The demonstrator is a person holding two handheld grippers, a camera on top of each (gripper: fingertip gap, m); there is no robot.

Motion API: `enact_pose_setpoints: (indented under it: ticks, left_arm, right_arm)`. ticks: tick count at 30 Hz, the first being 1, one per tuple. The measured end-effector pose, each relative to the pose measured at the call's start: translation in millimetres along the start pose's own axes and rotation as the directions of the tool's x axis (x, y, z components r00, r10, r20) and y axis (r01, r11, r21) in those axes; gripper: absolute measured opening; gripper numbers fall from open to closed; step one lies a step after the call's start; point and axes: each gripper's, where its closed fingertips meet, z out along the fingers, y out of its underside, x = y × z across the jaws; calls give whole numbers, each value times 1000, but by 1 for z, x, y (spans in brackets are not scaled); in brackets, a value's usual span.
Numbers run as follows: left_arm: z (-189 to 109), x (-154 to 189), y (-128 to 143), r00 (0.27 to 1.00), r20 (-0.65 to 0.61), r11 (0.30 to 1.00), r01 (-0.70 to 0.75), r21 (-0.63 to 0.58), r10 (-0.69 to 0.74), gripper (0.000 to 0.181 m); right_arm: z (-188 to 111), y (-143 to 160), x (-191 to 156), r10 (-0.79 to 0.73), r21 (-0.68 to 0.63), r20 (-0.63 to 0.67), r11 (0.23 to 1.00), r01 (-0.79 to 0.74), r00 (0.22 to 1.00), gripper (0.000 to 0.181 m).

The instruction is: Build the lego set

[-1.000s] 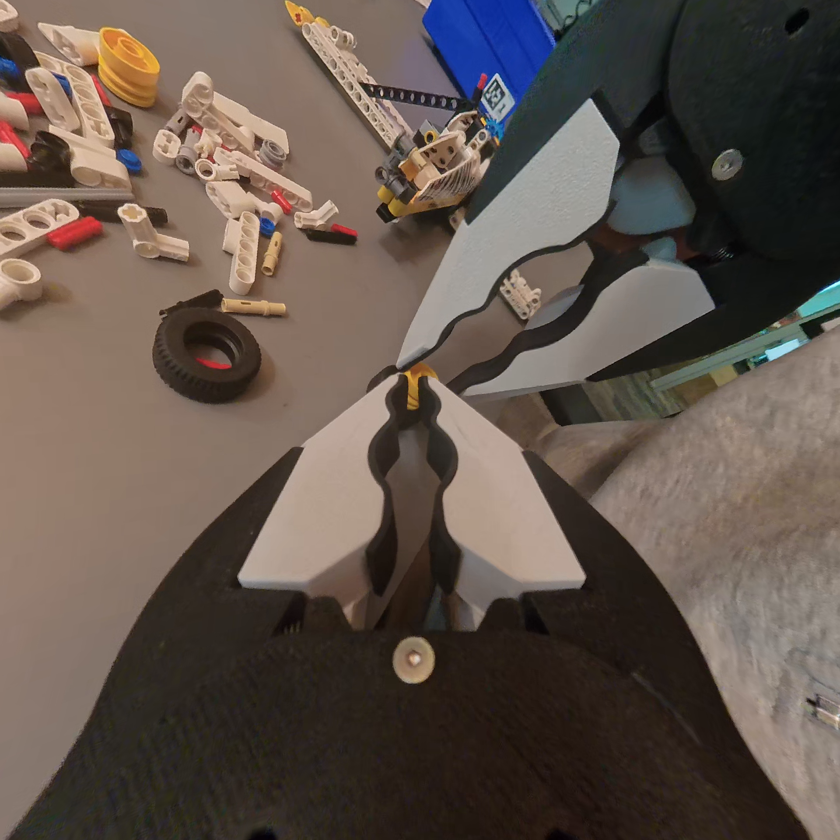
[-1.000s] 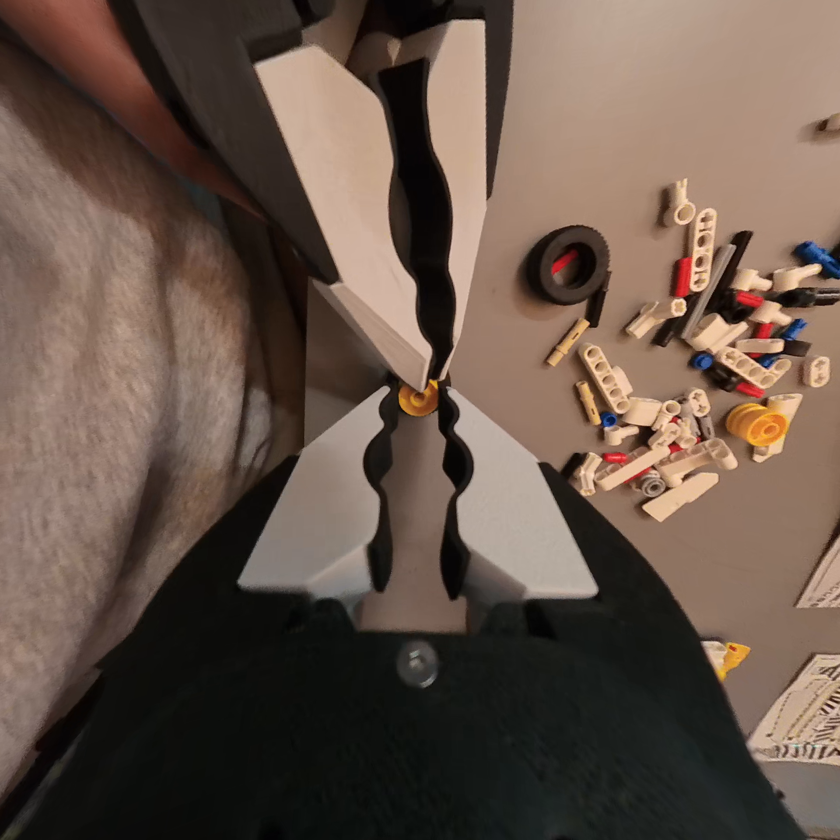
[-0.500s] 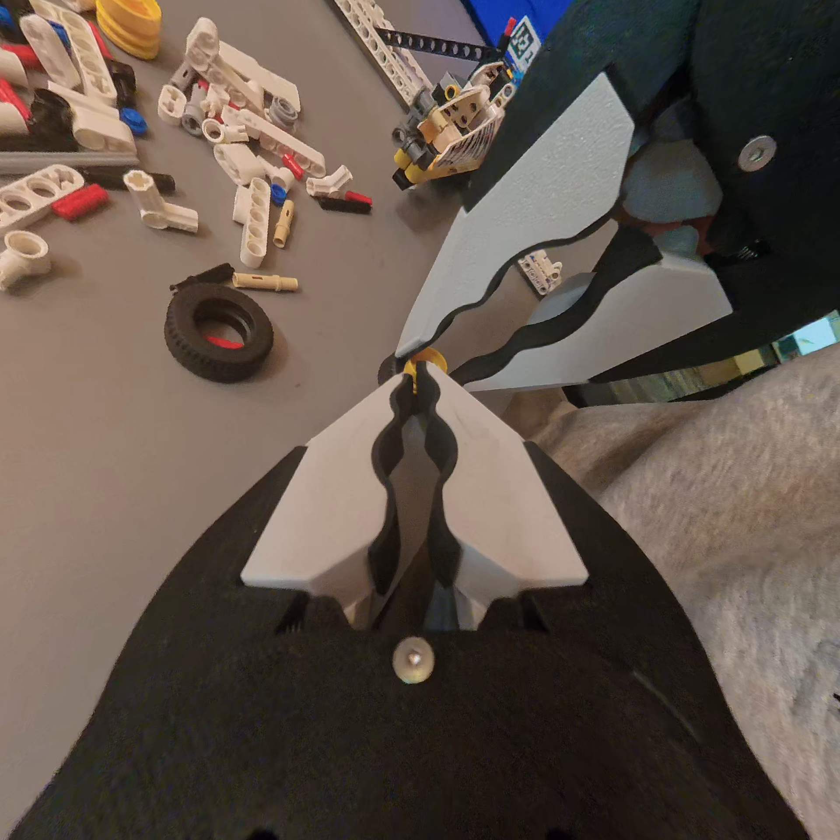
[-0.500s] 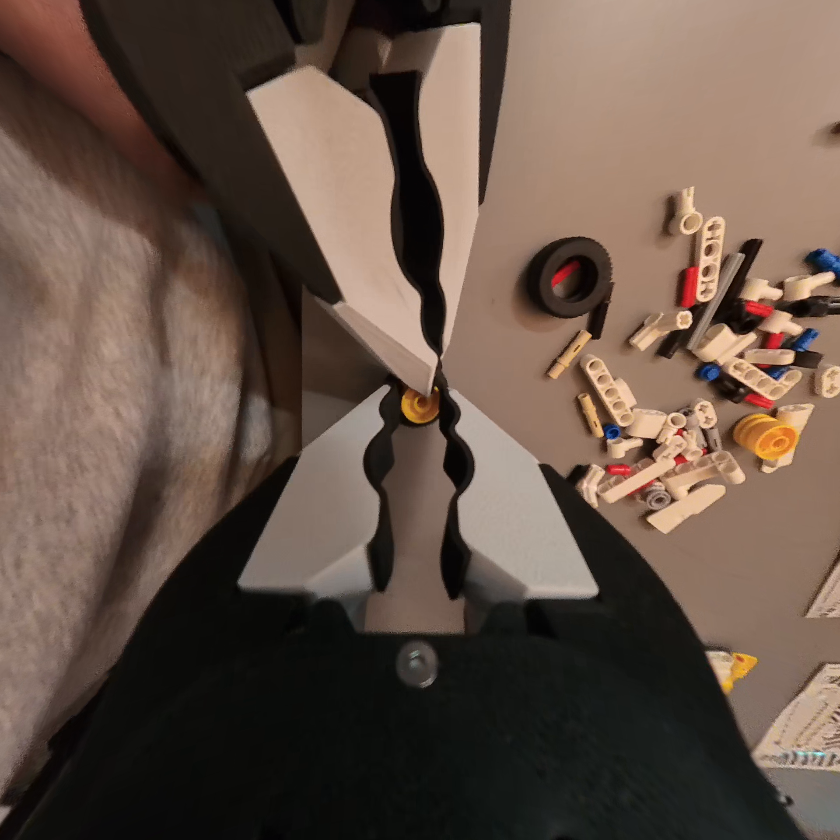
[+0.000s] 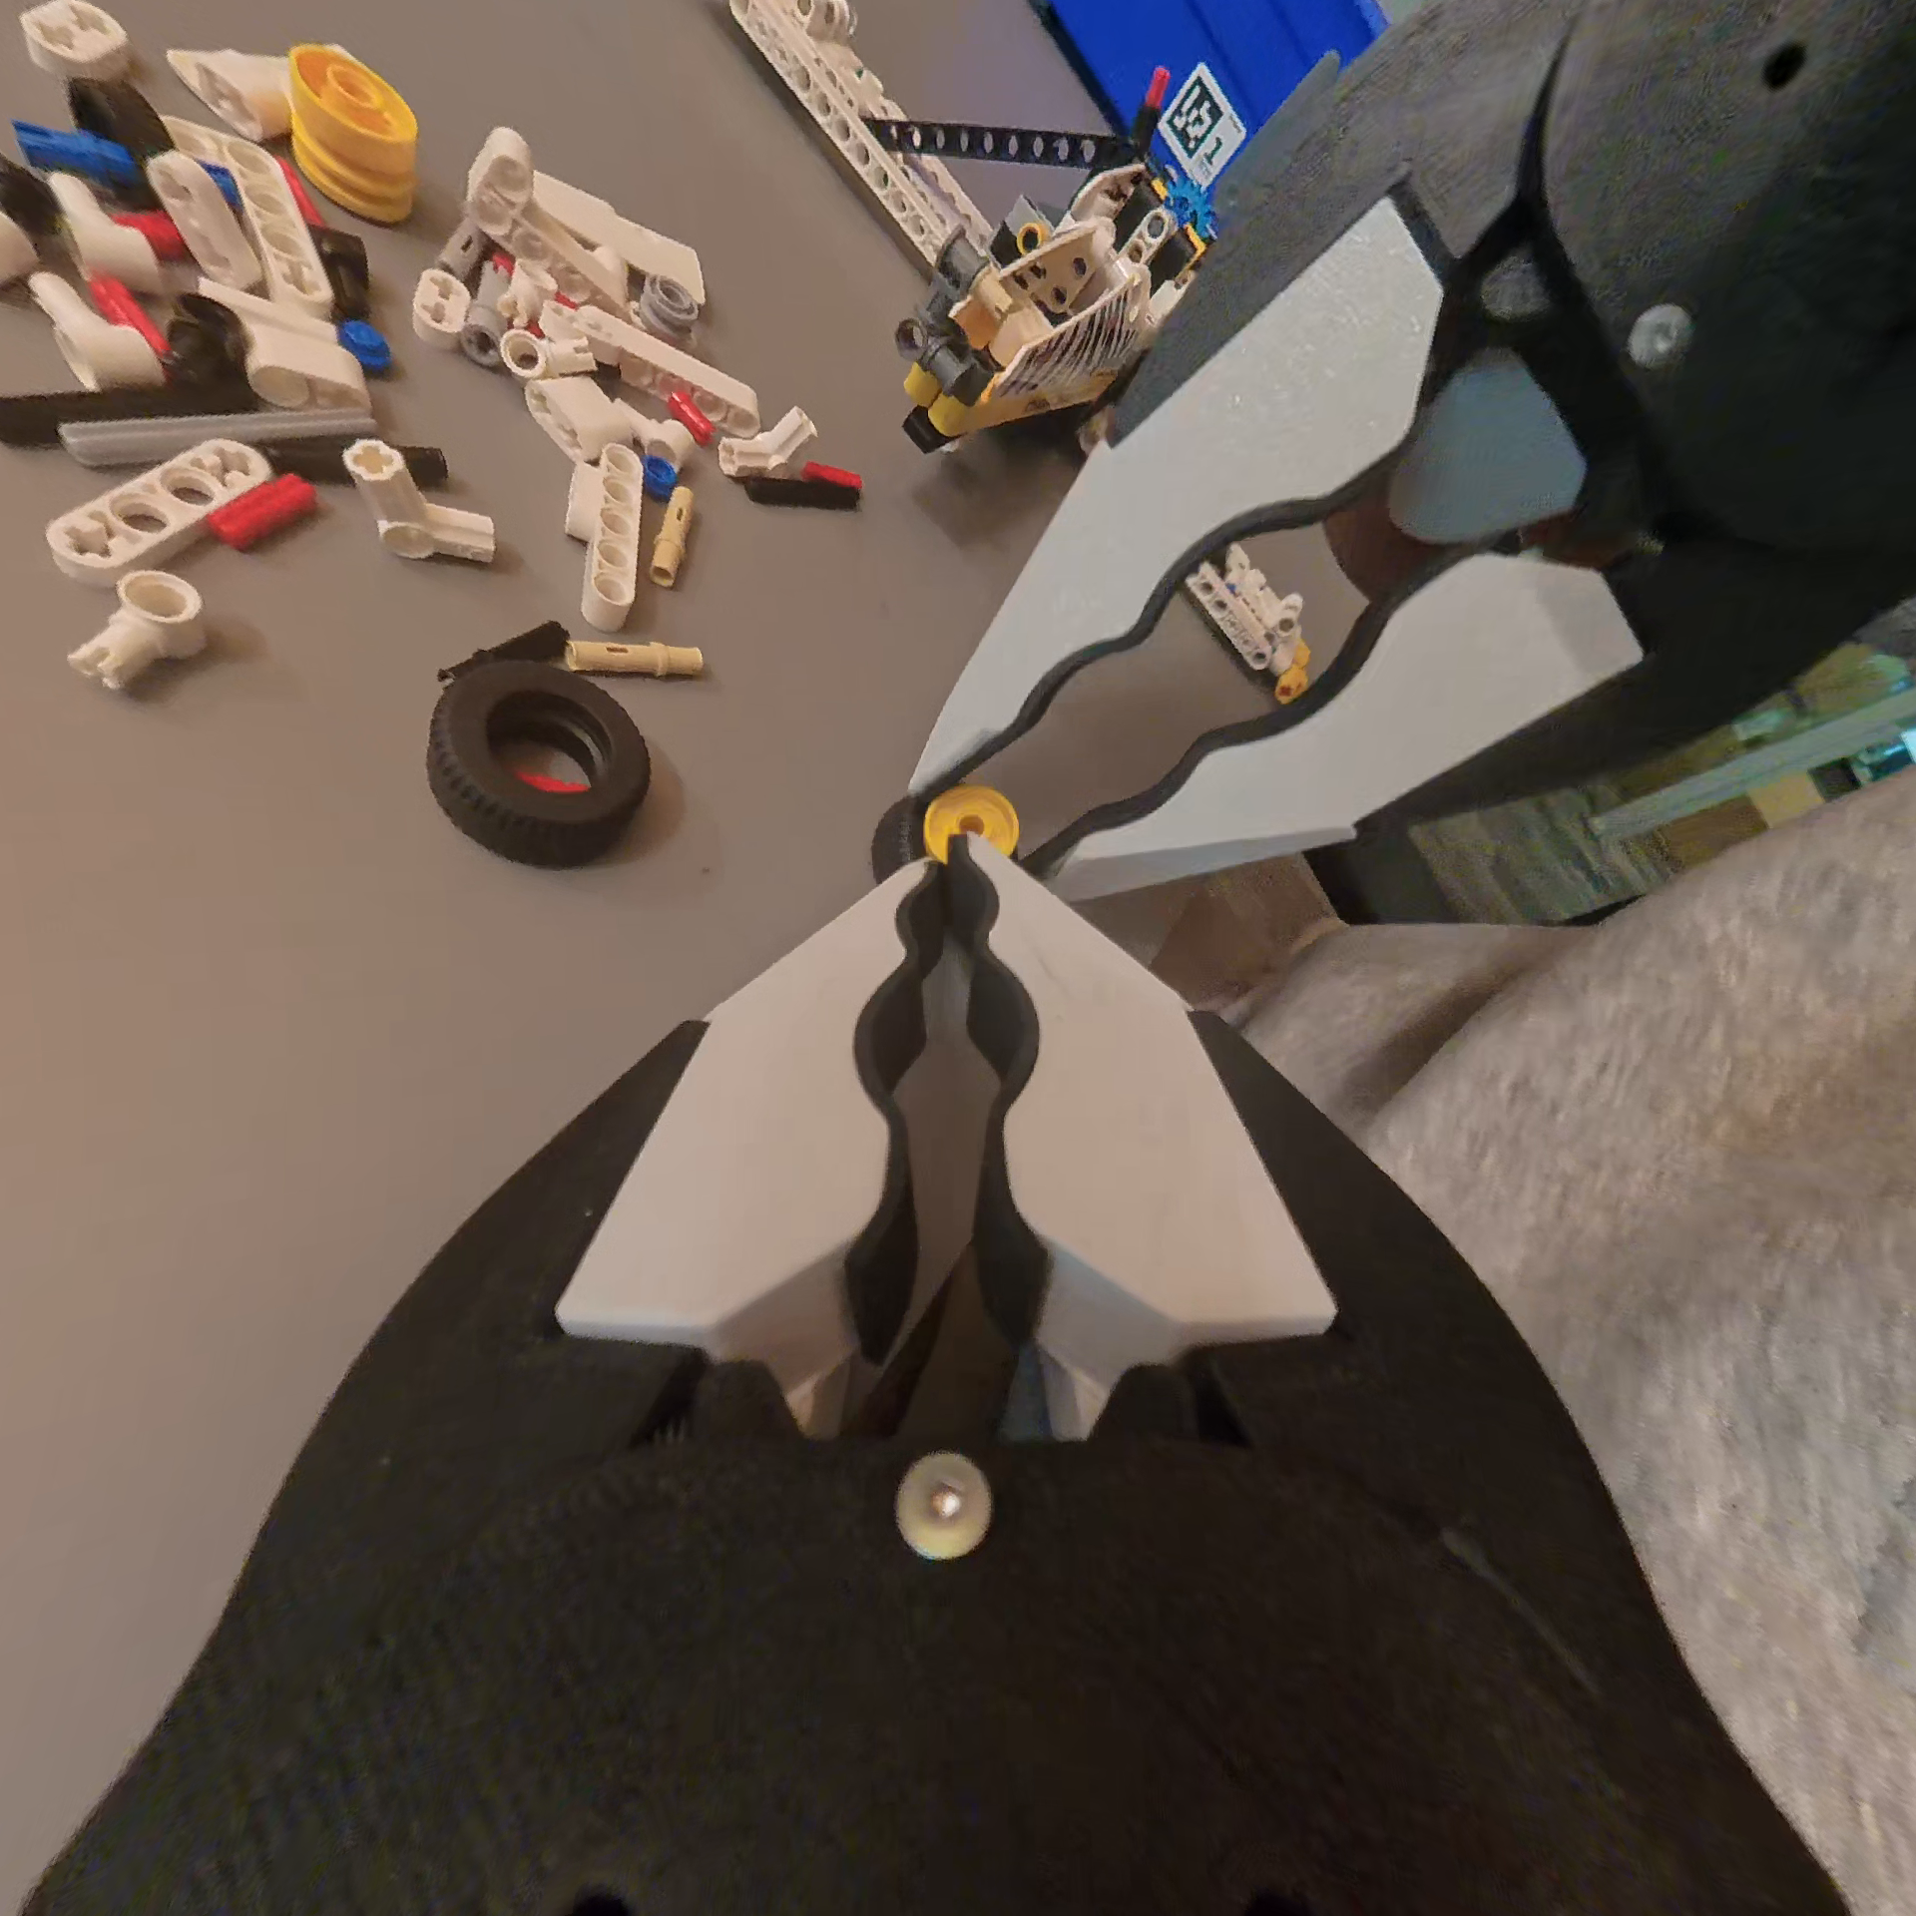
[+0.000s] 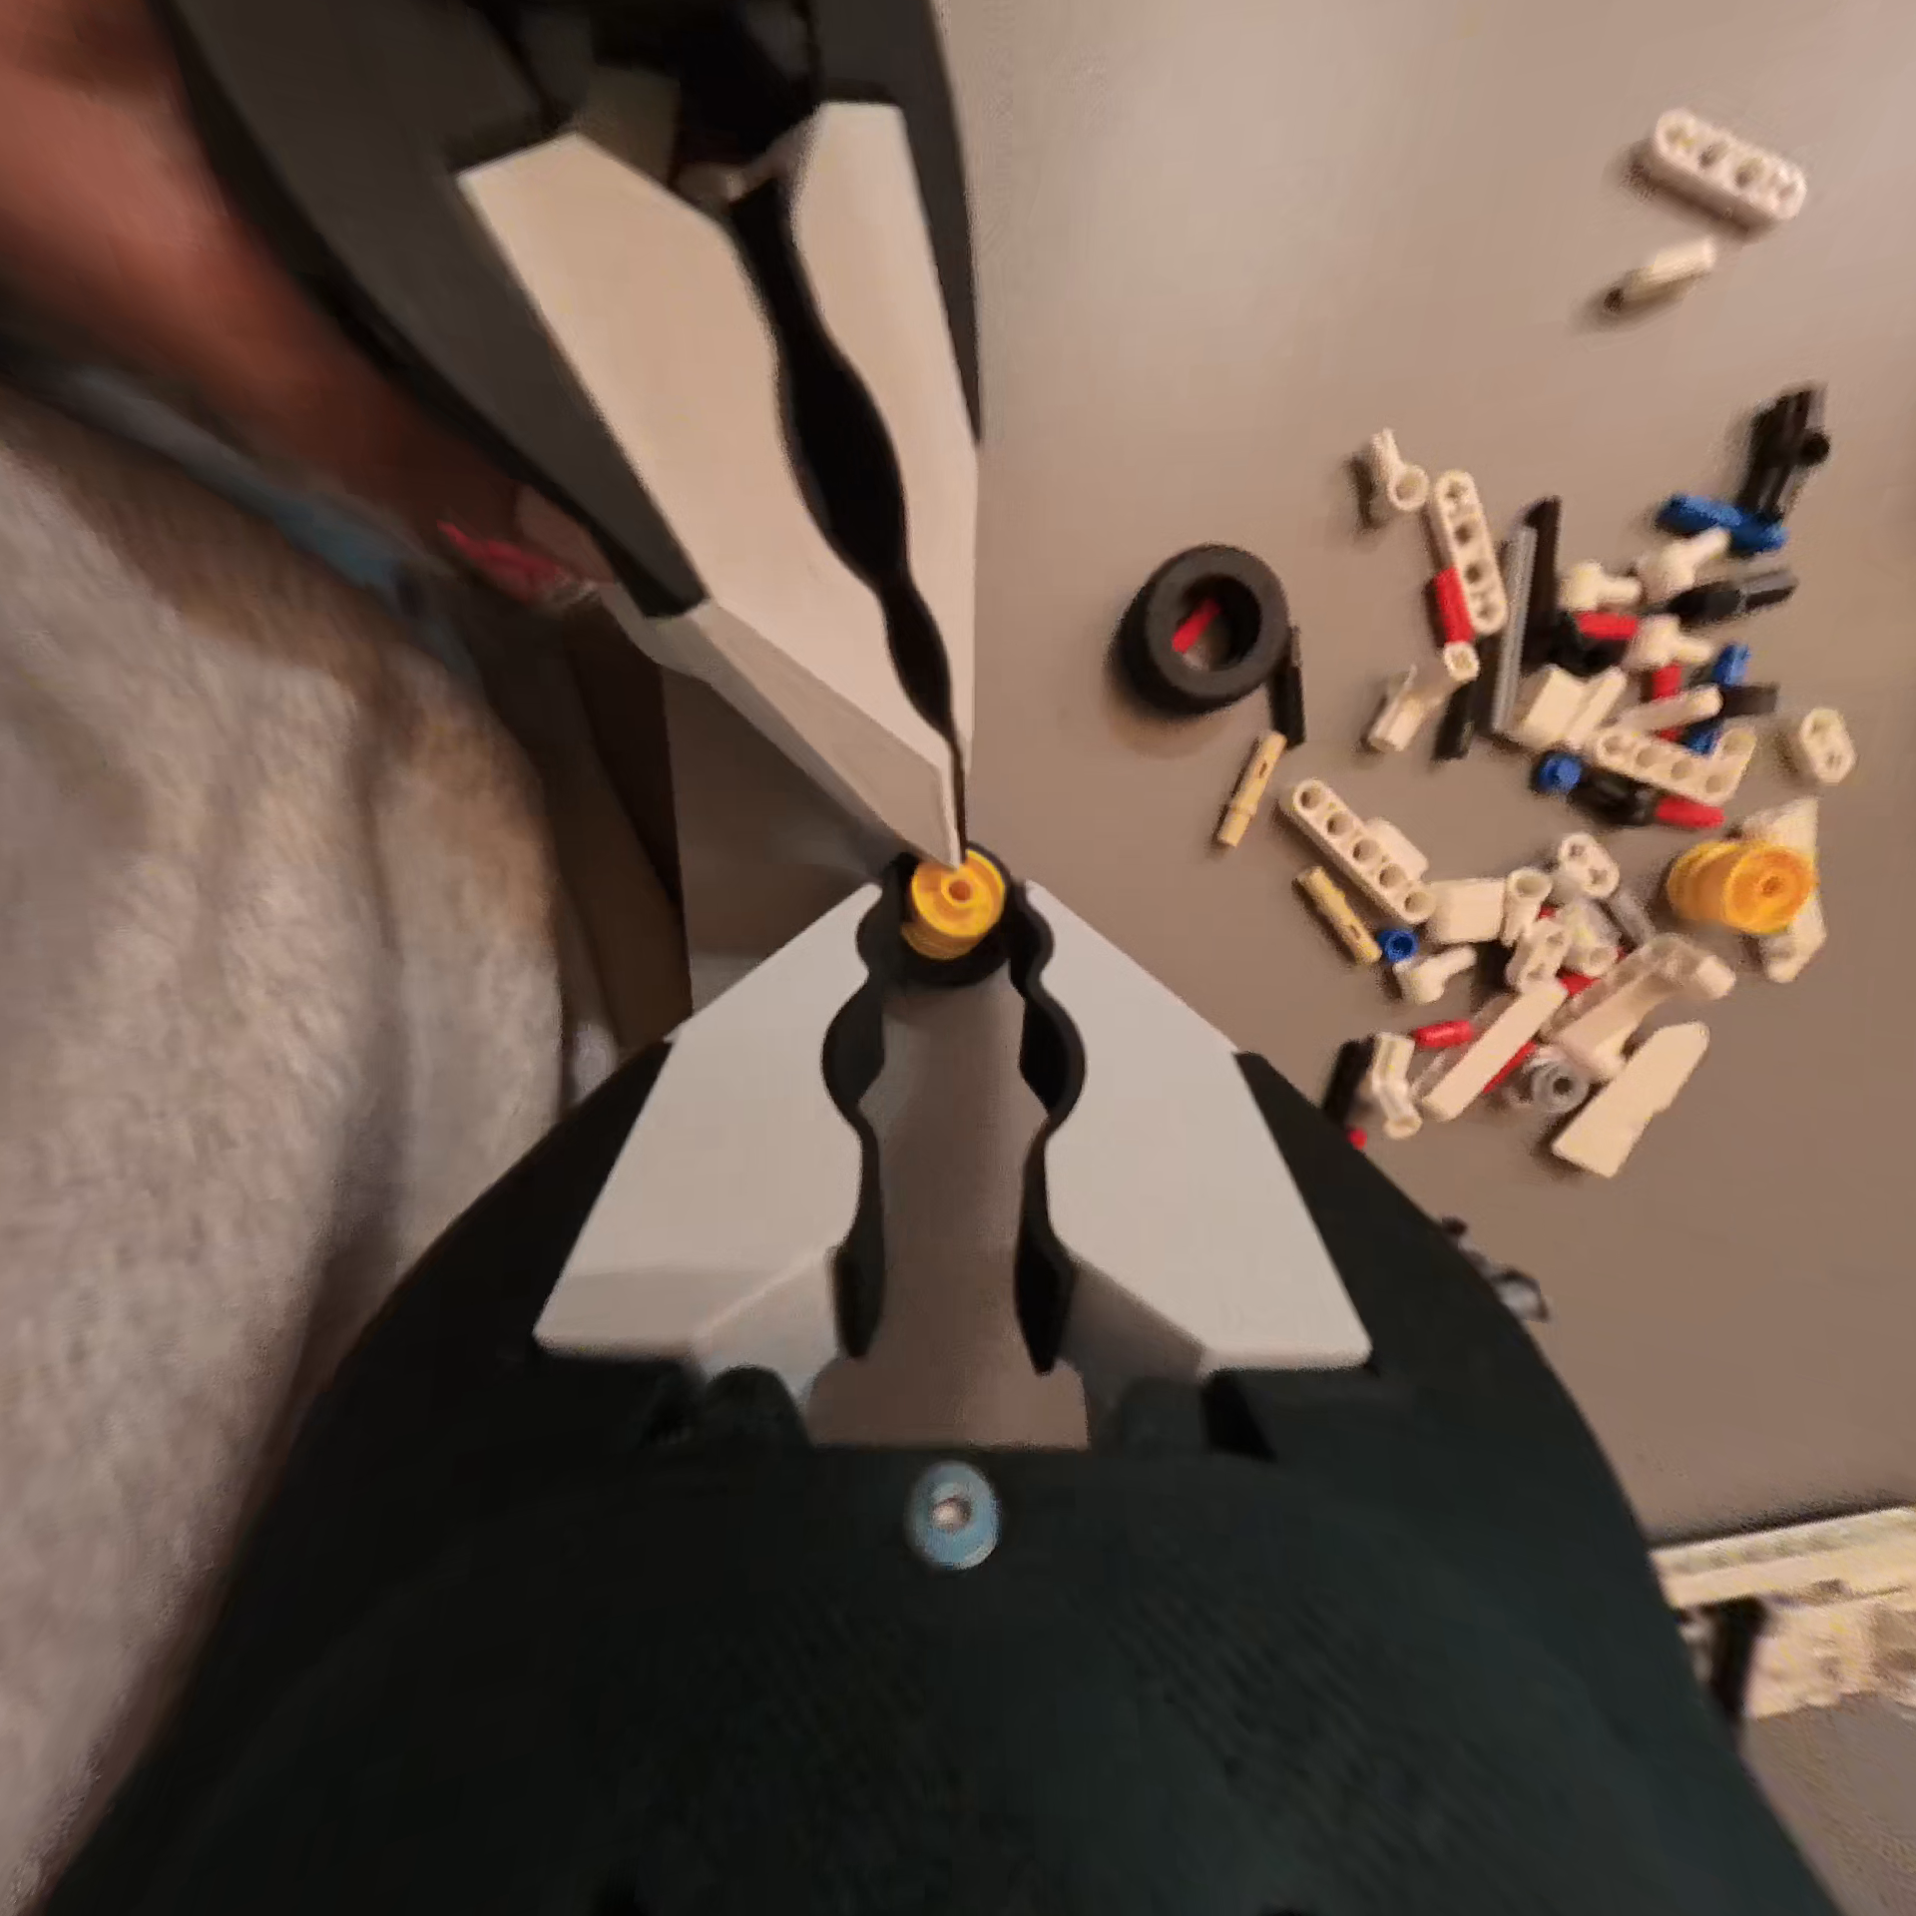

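- Left claw [image 5: 959, 845] is pinching w/ its jaws nearly together – tips closing on the rim of a small yellow wheel hub [image 5: 969, 824], held in the air off the near edge of the tabletop [image 5: 259, 1037].
- Right claw [image 6: 949, 933] is gripping a small black tire [image 6: 938, 969] sitting around that same hub [image 6: 954, 900]; jaws parted only as wide as the tire.
- The two claws are meeting tip to tip – hub between them.
- A 2nd, bigger black tire [image 5: 539, 762] is lying flat on the tabletop, a red pin inside it.
- Loose white, red, blue & black pieces [image 5: 311, 342] are lying scattered beyond it, incl. a large yellow wheel [image 5: 353, 130].
- Partly built yellow & white model [image 5: 1047, 311] is sitting farther back.
- Grey fabric [image 5: 1607, 1192] is filling the right side.
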Motion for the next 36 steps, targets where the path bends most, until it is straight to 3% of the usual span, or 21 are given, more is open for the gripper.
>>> enact_pose_setpoints:
  ticks: [5, 16, 22, 28, 36]
  left_arm:
    - [2, 3, -1, 999, -36, 1000, 11, 9, -11, 3]
    - [3, 5, -2, 997, -76, 999, 14, 30, -12, 3]
    - [5, 5, -3, 998, -65, 999, -14, 40, 16, 3]
    - [6, 11, -4, 994, -108, 999, -14, 48, 19, 4]
    - [6, 16, -5, 990, -138, 998, -28, 56, 36, 6]
  right_arm:
    - [-10, 1, 1, 116, 55, 41, 991, -118, 992, 40]
    - [-8, 9, -8, 17, 93, -47, 996, -12, 999, 48]
    - [-11, 3, -11, 86, 153, 17, 984, -88, 996, 44]
    - [-14, 1, -14, 196, 93, 185, 972, -215, 963, 32]
    - [-7, 10, -7, 131, -6, 160, 991, -131, 978, 17]
